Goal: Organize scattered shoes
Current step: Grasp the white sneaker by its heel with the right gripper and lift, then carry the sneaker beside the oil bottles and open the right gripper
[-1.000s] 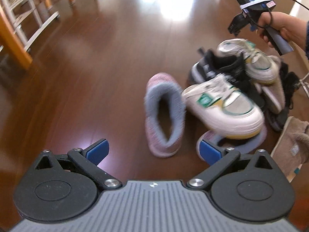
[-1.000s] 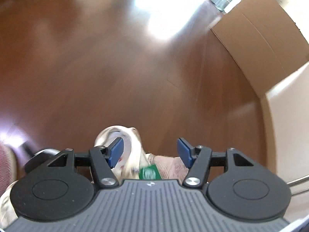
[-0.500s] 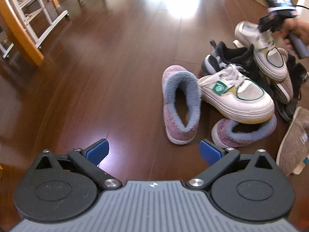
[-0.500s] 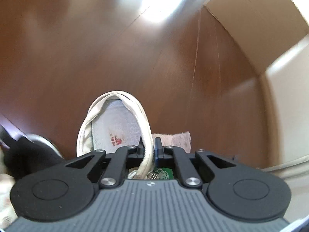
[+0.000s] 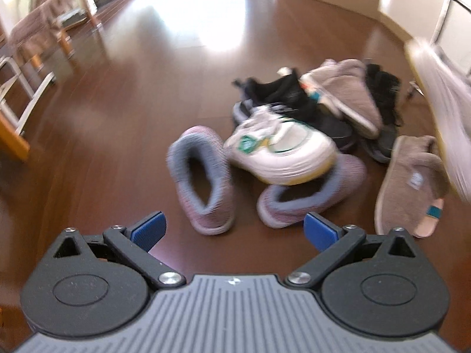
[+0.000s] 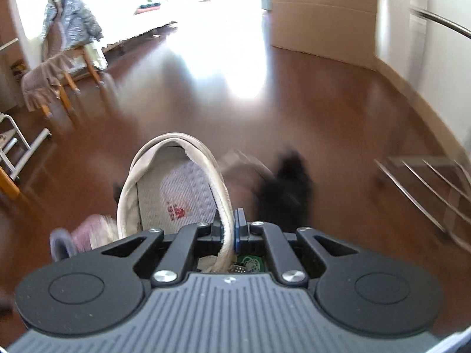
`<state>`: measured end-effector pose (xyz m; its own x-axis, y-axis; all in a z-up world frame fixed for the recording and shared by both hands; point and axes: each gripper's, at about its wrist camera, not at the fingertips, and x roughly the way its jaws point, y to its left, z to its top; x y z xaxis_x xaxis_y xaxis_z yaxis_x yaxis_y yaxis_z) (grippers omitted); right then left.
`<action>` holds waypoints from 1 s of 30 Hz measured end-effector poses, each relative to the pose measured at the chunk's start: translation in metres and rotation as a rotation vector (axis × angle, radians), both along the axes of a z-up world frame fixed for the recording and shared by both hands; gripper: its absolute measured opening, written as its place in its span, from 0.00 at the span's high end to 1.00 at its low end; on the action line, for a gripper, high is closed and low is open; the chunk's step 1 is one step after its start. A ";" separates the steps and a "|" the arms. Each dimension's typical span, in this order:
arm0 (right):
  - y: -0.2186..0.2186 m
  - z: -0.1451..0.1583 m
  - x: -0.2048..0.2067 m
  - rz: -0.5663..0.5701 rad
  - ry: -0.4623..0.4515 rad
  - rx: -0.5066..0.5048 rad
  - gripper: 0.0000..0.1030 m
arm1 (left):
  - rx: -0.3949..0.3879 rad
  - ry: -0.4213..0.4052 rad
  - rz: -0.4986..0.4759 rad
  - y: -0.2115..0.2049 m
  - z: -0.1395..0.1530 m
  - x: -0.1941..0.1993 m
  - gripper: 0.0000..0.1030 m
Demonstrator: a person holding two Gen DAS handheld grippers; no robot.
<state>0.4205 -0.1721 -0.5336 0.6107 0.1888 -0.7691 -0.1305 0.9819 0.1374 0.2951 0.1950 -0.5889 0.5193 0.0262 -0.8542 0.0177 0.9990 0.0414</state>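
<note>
Shoes: one white sneaker lifted clear of the pile.
Right gripper pinches its collar; left gripper hangs released. Next, likely the rack at right.

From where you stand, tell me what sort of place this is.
Probably a room in a home: dark wooden floor, a chair draped with clothes, what looks like a bed by bright light, and a heap of shoes.
</note>
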 end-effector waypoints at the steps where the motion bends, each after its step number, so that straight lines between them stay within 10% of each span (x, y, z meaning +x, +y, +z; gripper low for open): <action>1: -0.021 -0.003 -0.022 -0.037 0.034 -0.003 0.95 | 0.001 -0.003 -0.020 -0.009 0.000 0.001 0.02; 11: -0.174 -0.159 -0.207 -0.354 0.339 -0.133 0.92 | 0.104 0.011 -0.421 -0.120 -0.011 -0.012 0.02; 13: -0.193 -0.188 -0.224 -0.395 0.375 -0.149 0.78 | 0.135 0.011 -0.501 -0.140 -0.012 -0.020 0.02; 15: -0.202 -0.190 -0.238 -0.446 0.318 -0.166 0.64 | 0.141 0.015 -0.550 -0.154 -0.012 -0.024 0.02; 16: -0.203 -0.185 -0.248 -0.460 0.296 -0.155 0.34 | 0.136 0.021 -0.607 -0.168 -0.011 -0.027 0.02; 18: -0.200 -0.164 -0.264 -0.469 0.239 -0.122 0.09 | 0.126 0.039 -0.669 -0.184 -0.013 -0.035 0.02; 23: -0.168 -0.130 -0.301 -0.288 0.231 -0.176 0.01 | 0.101 0.083 -0.814 -0.223 -0.016 -0.055 0.02; 30: -0.145 -0.179 -0.310 -0.148 0.299 -0.268 0.01 | 0.105 0.092 -0.843 -0.252 -0.026 -0.072 0.02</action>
<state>0.1107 -0.3174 -0.7123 0.3585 -0.1144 -0.9265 0.0211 0.9932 -0.1145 0.2231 -0.0568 -0.6146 0.3295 -0.2563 -0.9087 0.7615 0.6412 0.0952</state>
